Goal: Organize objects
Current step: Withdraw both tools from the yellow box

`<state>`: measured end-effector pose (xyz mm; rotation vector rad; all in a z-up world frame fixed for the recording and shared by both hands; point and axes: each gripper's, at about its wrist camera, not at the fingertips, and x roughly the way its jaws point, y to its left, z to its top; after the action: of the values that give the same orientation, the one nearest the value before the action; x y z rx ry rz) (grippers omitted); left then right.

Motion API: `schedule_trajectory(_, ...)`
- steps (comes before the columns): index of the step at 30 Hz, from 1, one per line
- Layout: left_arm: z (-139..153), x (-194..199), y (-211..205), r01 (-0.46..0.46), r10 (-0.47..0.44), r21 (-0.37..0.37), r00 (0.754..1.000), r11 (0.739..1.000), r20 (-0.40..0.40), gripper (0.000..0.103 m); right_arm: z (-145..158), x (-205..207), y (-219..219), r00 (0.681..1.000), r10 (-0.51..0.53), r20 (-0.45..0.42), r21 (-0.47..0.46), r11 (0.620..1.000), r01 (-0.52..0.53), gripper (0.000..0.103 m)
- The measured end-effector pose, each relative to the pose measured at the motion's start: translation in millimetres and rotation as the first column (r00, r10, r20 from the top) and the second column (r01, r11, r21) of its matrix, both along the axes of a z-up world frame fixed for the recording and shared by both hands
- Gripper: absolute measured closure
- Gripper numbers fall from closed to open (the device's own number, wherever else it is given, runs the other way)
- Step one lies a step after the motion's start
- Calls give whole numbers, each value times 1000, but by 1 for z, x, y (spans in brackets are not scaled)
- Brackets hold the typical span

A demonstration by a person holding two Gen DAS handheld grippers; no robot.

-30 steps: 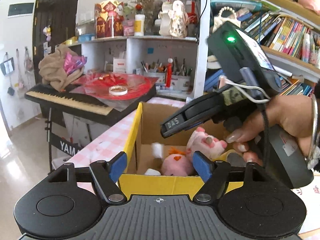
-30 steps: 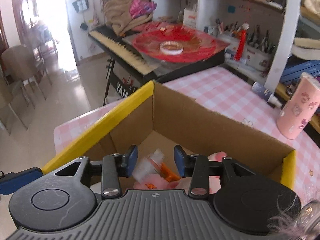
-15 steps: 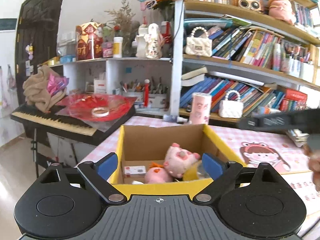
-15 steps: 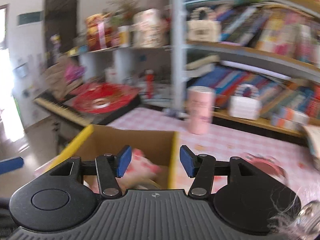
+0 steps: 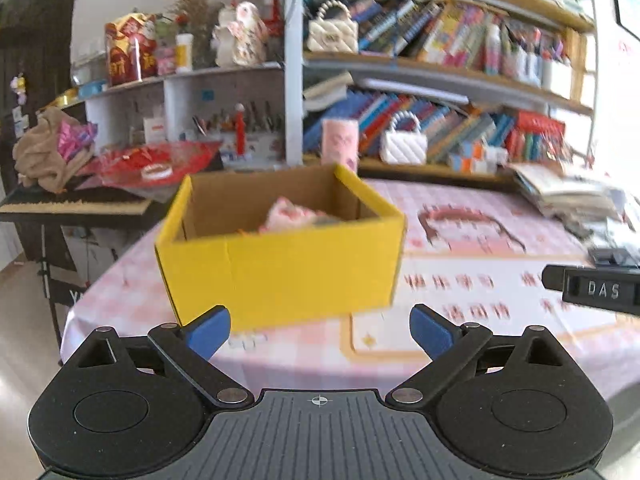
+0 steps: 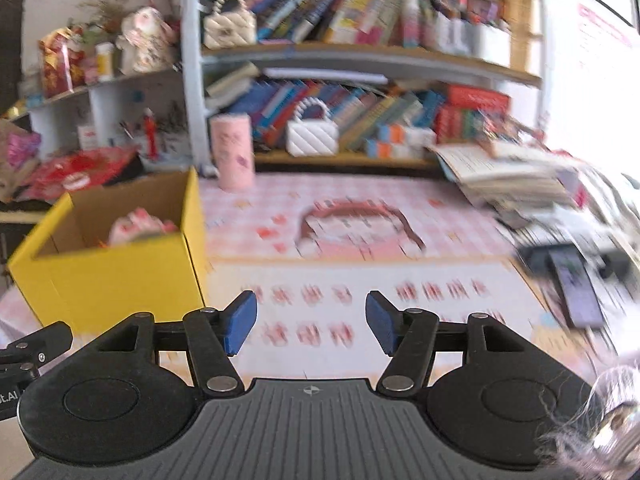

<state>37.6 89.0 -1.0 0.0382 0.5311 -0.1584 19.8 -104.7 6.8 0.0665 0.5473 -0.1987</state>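
Observation:
A yellow cardboard box [image 5: 280, 272] stands on the pink checked tablecloth [image 5: 460, 300], open at the top, with a pink plush toy [image 5: 294, 214] inside. It also shows at the left of the right wrist view [image 6: 108, 276], the plush [image 6: 138, 226] in it. My left gripper [image 5: 320, 328] is open and empty, held back in front of the box. My right gripper [image 6: 312, 322] is open and empty, over the cloth to the right of the box. Its side shows in the left wrist view [image 5: 596, 290].
A pink tumbler [image 6: 233, 152] stands behind the box. A dark phone [image 6: 576, 286] and a stack of books and papers [image 6: 508, 174] lie at the table's right. Bookshelves [image 6: 360, 60] rise behind. A keyboard with a red dish [image 5: 156, 162] is left of the table.
Both grippers have pulled back and away from the box, which is now farther off. The right gripper has swung to the right over the cloth. Both views are motion-blurred.

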Motion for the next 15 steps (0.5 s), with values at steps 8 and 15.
schedule_trajectory(8,-15,-19,-12,-3,5,43,999,999,-44,5,-29,-33,9,997,-5,-77,-49,999,1,36)
schedule_trajectory(15,-19,-24,-24,-7,10,50,997,999,-72,5,-26,-44,-1,997,-38,-66,-56,998,35,17)
